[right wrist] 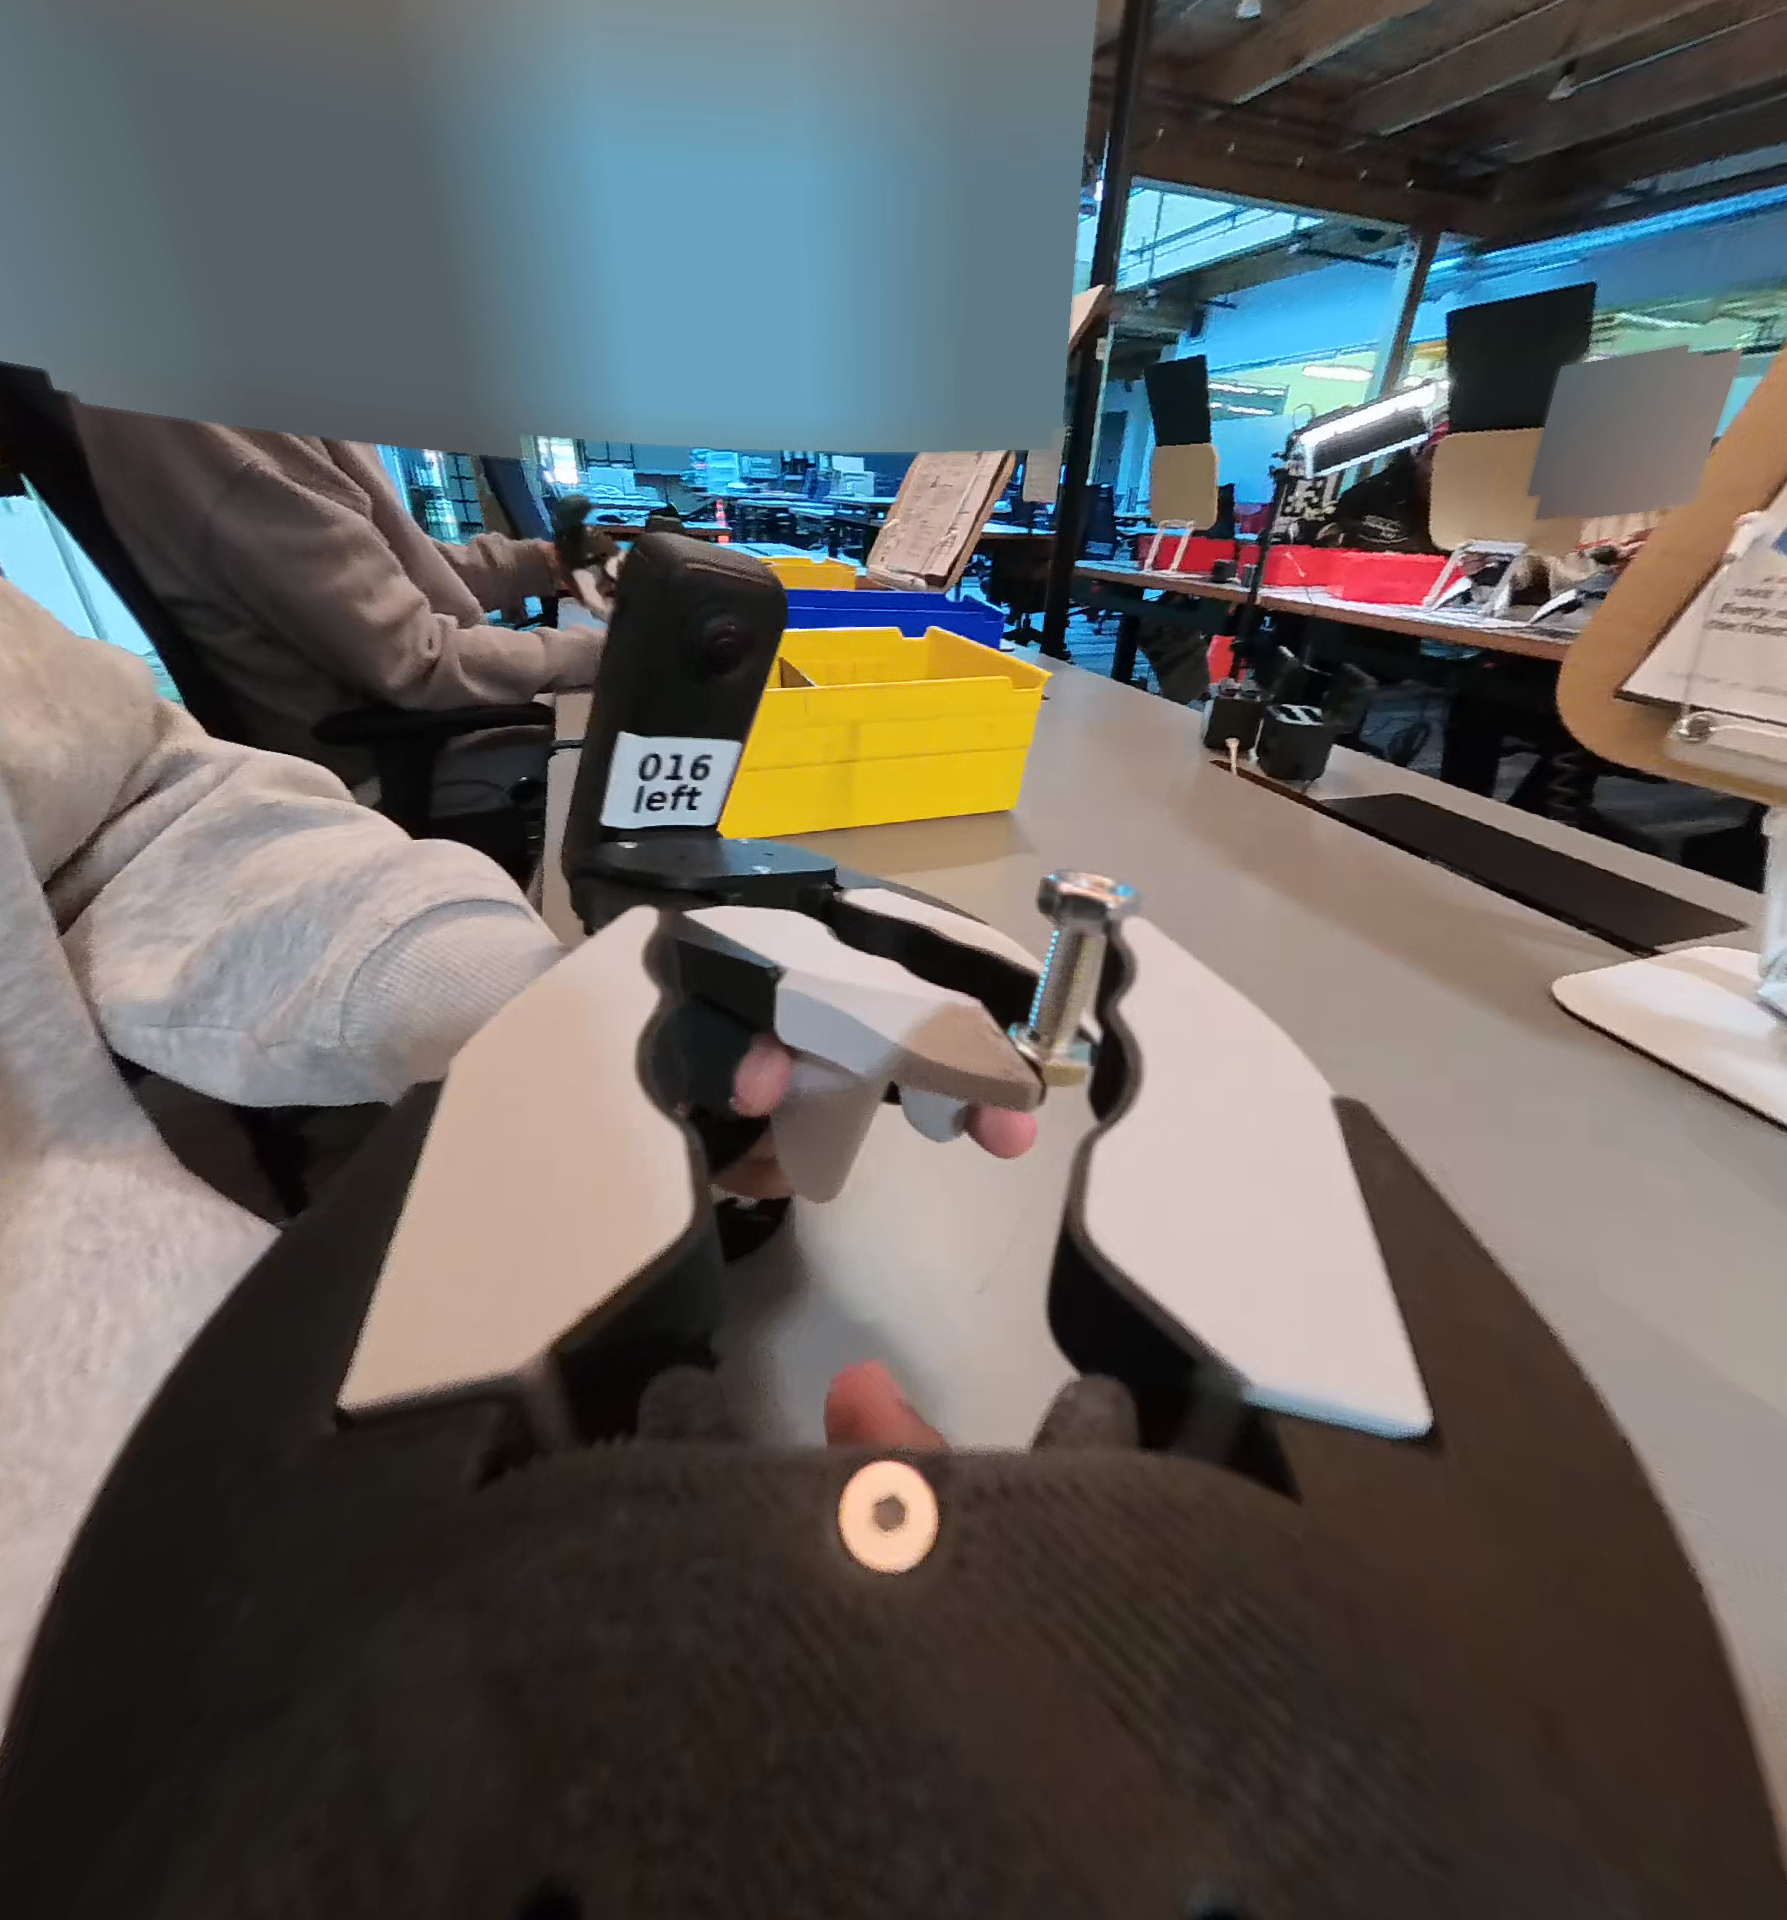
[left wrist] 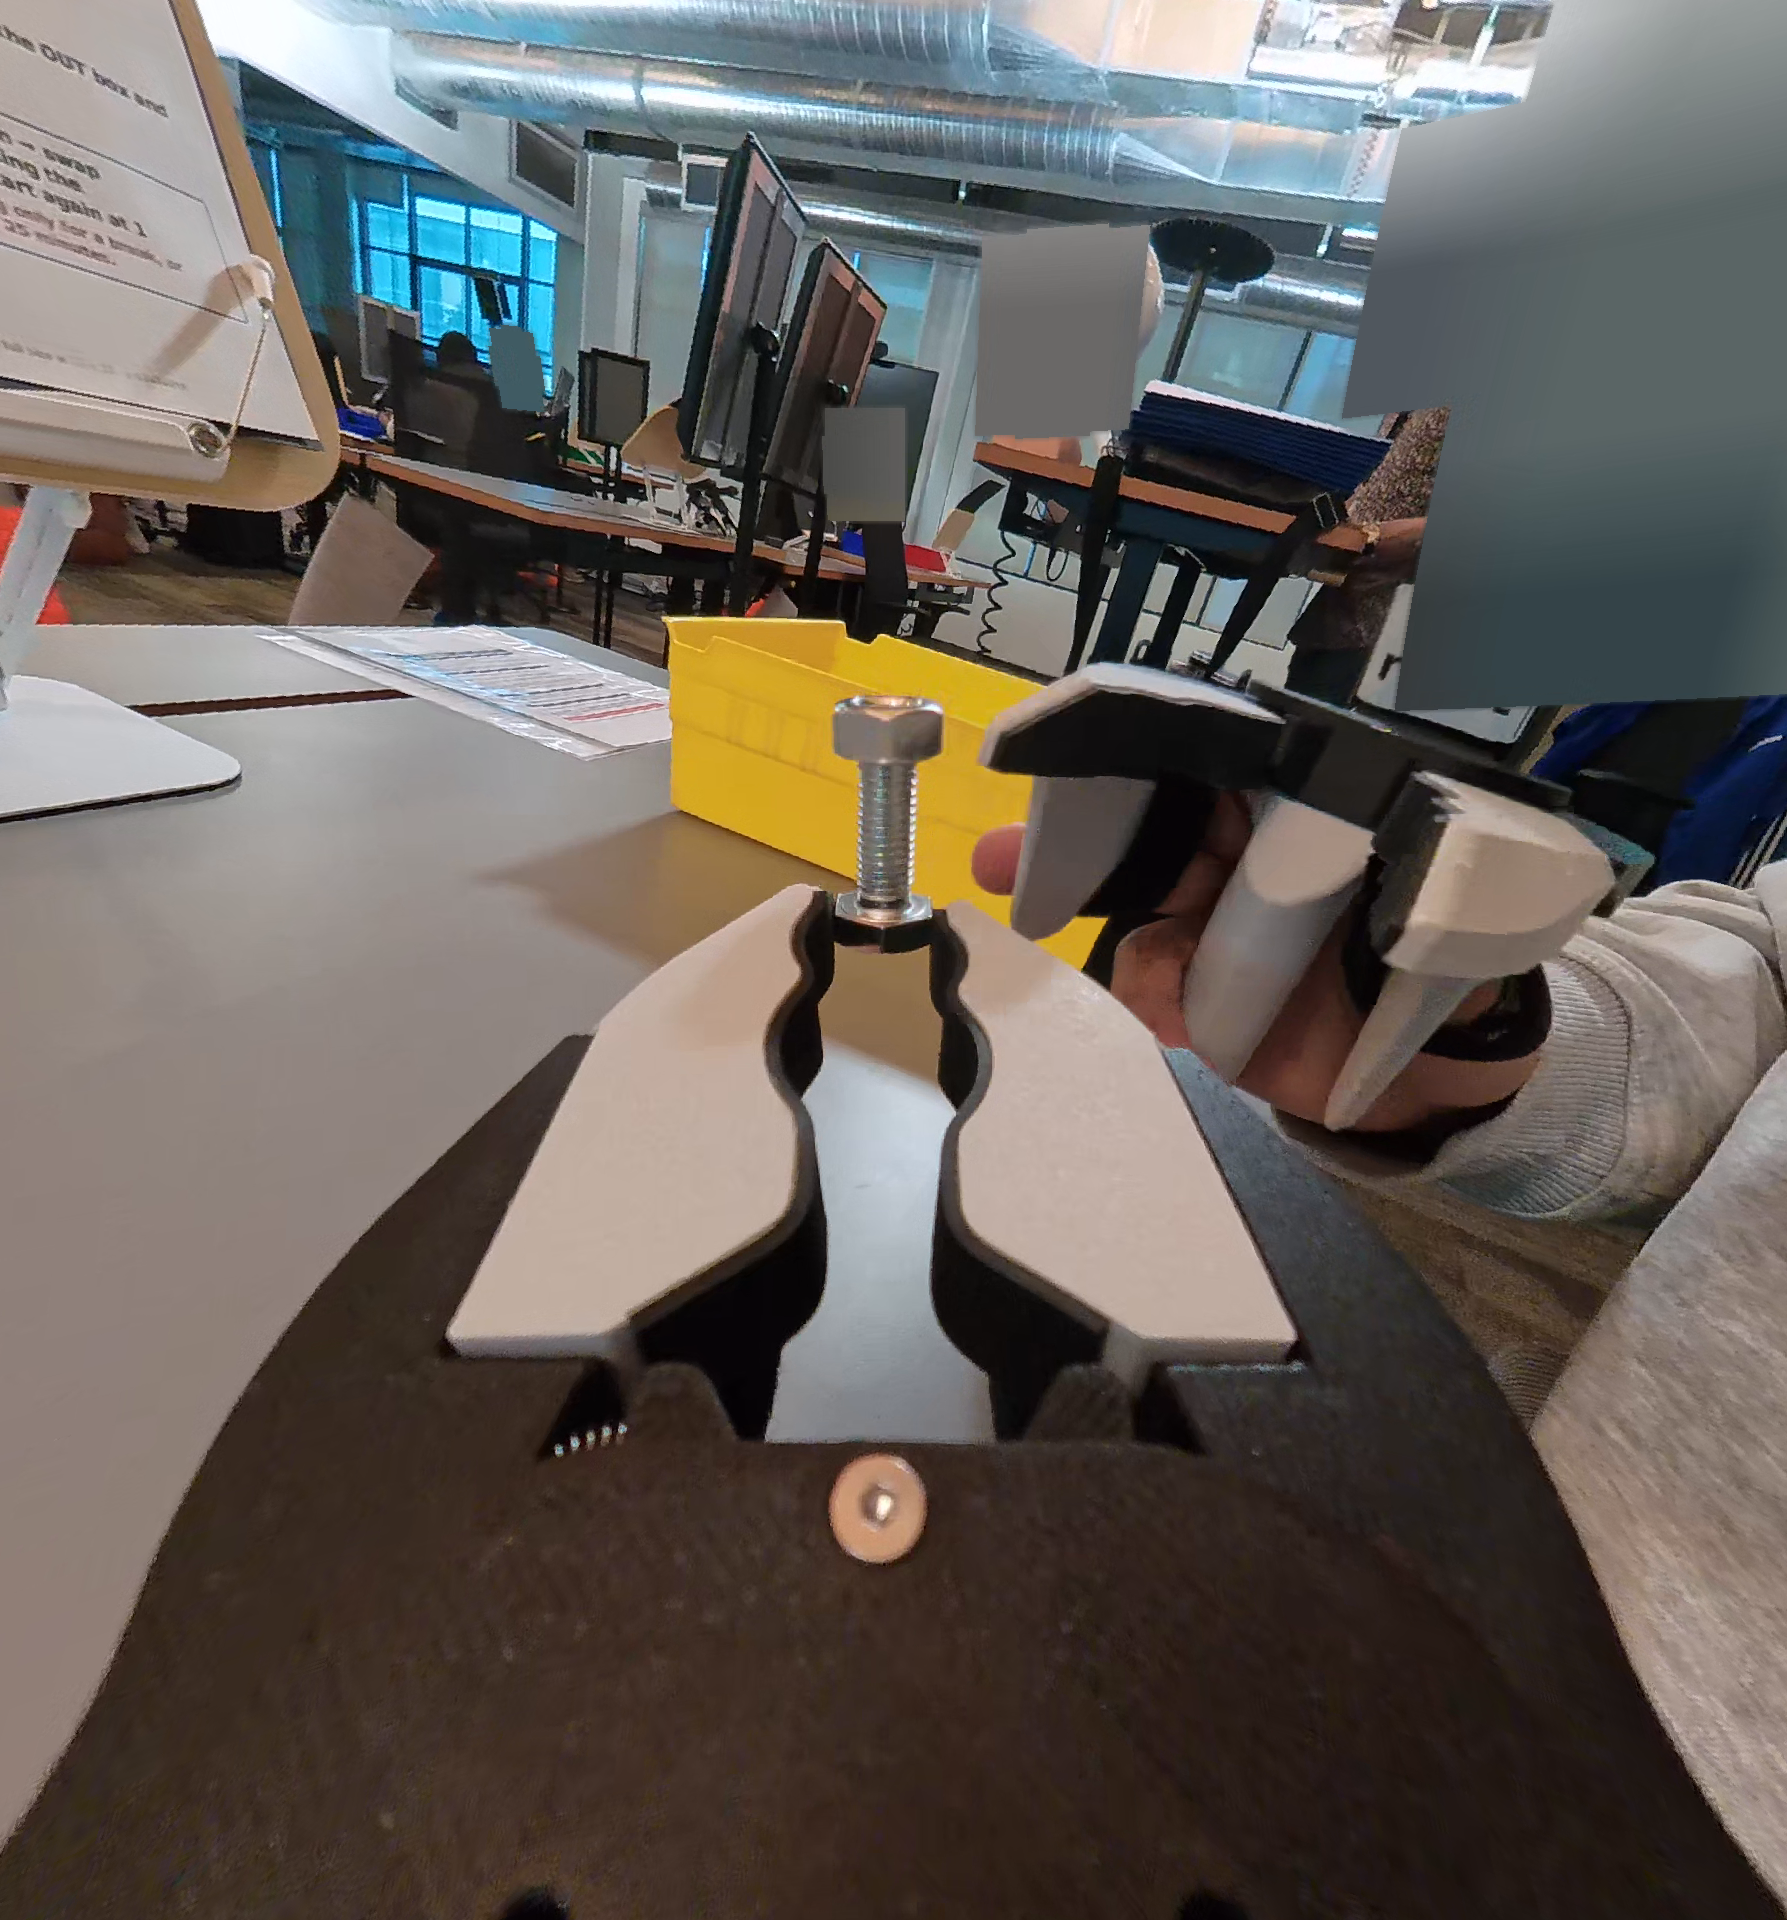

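Note:
My left gripper is shut on a hex nut at its fingertips, a little above the grey table. A silver bolt stands upright in the nut, head up. My right gripper is open and empty, just right of the bolt. In the right wrist view, the right gripper is spread wide. The left gripper, nut and bolt sit between its fingers. The bolt is close to the right finger, and I cannot tell if they touch.
A yellow bin stands on the table behind the bolt, also in the right wrist view, with a blue bin beyond. A document stand is at the far left. A laminated sheet lies flat. A person sits nearby. Across from one pair of fingers to the other is roughly 5 centimeters.

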Action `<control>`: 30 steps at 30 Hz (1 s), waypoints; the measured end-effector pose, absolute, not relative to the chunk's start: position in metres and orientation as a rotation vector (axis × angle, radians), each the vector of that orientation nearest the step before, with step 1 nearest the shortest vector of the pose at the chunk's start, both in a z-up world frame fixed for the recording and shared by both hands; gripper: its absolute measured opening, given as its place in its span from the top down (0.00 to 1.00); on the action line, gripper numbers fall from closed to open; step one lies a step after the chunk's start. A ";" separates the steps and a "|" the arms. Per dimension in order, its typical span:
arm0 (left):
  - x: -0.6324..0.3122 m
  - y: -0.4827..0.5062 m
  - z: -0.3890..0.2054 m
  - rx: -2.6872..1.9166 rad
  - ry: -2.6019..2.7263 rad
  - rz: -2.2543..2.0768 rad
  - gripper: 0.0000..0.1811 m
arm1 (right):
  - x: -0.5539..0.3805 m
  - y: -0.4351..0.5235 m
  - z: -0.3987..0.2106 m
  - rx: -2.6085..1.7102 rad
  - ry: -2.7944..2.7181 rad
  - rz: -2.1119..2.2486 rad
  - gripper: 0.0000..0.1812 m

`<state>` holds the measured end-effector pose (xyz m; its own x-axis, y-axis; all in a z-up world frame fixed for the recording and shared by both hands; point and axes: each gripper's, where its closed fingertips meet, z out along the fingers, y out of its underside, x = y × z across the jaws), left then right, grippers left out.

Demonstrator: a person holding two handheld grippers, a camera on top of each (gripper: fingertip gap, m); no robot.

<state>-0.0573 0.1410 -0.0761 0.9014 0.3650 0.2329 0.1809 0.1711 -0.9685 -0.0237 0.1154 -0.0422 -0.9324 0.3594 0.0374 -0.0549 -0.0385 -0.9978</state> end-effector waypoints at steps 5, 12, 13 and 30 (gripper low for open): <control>-0.056 0.142 -0.076 -1.412 -0.460 0.144 0.90 | -0.028 0.121 -0.038 -0.310 -1.908 2.005 0.61; -0.057 0.141 -0.076 -1.411 -0.466 0.138 0.90 | -0.019 0.116 -0.042 -0.318 -2.013 2.054 0.68; -0.057 0.141 -0.076 -1.412 -0.464 0.138 0.90 | -0.018 0.117 -0.044 -0.321 -2.038 2.044 0.76; -0.055 0.143 -0.076 -1.419 -0.452 0.142 0.90 | -0.038 0.126 -0.042 -0.404 -1.929 1.976 0.58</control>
<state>-0.0553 0.1426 -0.0761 0.9072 0.3597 0.2180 0.1704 0.1596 -0.9724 -0.0377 0.1262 -0.0417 -0.8983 0.4376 0.0392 -0.0497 -0.0126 -0.9987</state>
